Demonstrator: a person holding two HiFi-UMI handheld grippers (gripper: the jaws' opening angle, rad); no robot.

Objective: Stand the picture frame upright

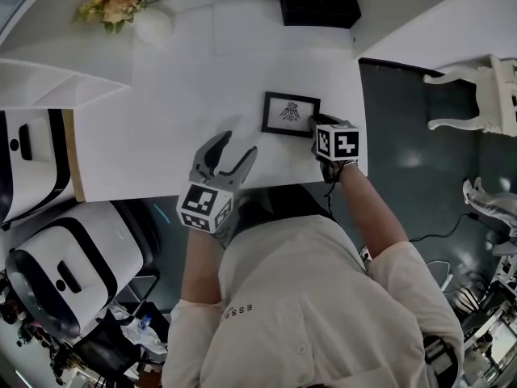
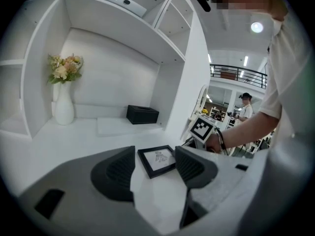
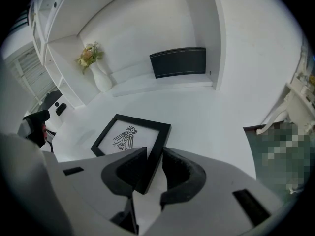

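Picture frame [image 1: 291, 113], black, flat near the white table's [image 1: 161, 136] right edge; right gripper [image 3: 153, 156] half-open astride its rim, seemingly unclamped; left gripper [image 2: 155, 163] wide, empty; hazard: shallow pinch slips, frame skids off.

Person: white short-sleeved shirt [image 1: 307, 297] with small dark lettering [image 1: 238, 309] on the front, and a dark band [image 2: 216, 136] at the right wrist. Left gripper [image 1: 235, 145] and right gripper [image 3: 154, 155]: pale grey curved jaws, dark ribbed pads, each bearing a cube [image 1: 205, 206] of black-and-white square markers.
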